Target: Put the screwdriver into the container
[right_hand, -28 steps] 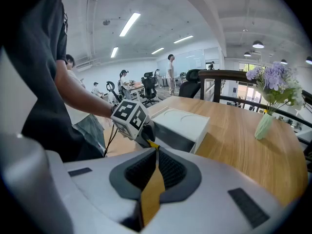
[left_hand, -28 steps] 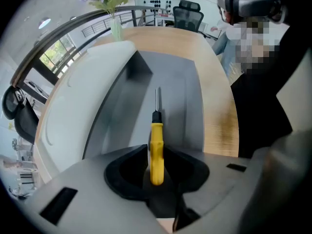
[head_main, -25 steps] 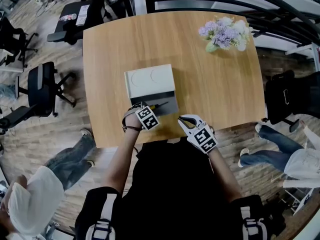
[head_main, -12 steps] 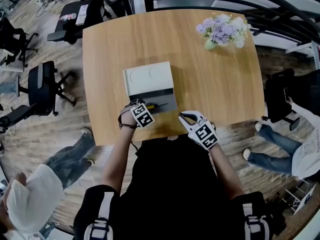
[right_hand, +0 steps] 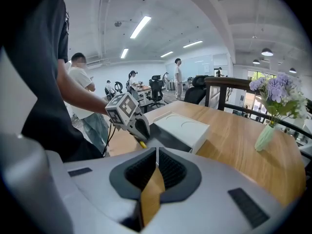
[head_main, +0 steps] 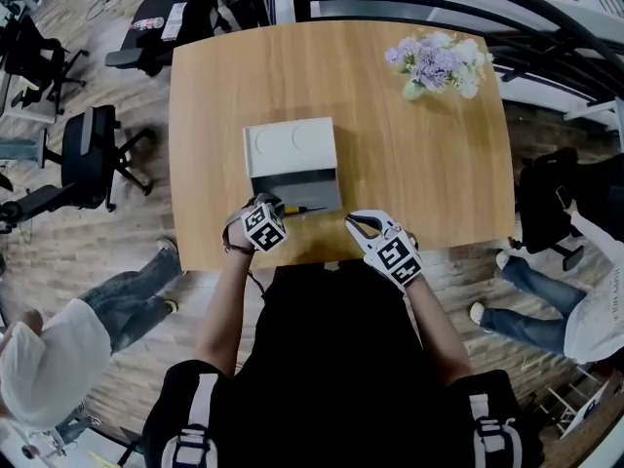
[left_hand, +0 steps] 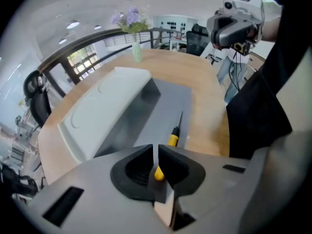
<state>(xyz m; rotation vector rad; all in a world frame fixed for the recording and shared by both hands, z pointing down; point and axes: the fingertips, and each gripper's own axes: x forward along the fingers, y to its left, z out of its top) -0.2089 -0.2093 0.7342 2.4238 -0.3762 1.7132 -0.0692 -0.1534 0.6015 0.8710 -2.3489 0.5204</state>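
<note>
The screwdriver point(left_hand: 172, 138), yellow-handled with a dark shaft, lies on the grey floor of the open container point(left_hand: 165, 101), beside its white lid point(left_hand: 105, 108). In the head view the screwdriver point(head_main: 304, 210) rests at the container's point(head_main: 290, 147) near end. My left gripper point(left_hand: 157, 152) is just behind the handle's end. Its jaws are closing to a thin slit and nothing is between the pads. The left gripper point(head_main: 274, 204) hovers at the container's near left corner. My right gripper point(right_hand: 156, 156) is shut and empty. The right gripper point(head_main: 357, 222) sits over the table's near edge, right of the container.
A vase of purple flowers point(head_main: 439, 64) stands at the table's far right. The wooden table point(head_main: 419, 164) ends just under my grippers. Office chairs point(head_main: 90, 159) stand on the left, a person's legs point(head_main: 132, 300) are at near left, and another person point(head_main: 575, 300) is on the right.
The left gripper has drawn back a little toward the near table edge and its jaws have narrowed. The screwdriver stays lying in the container. The right gripper has barely moved.
</note>
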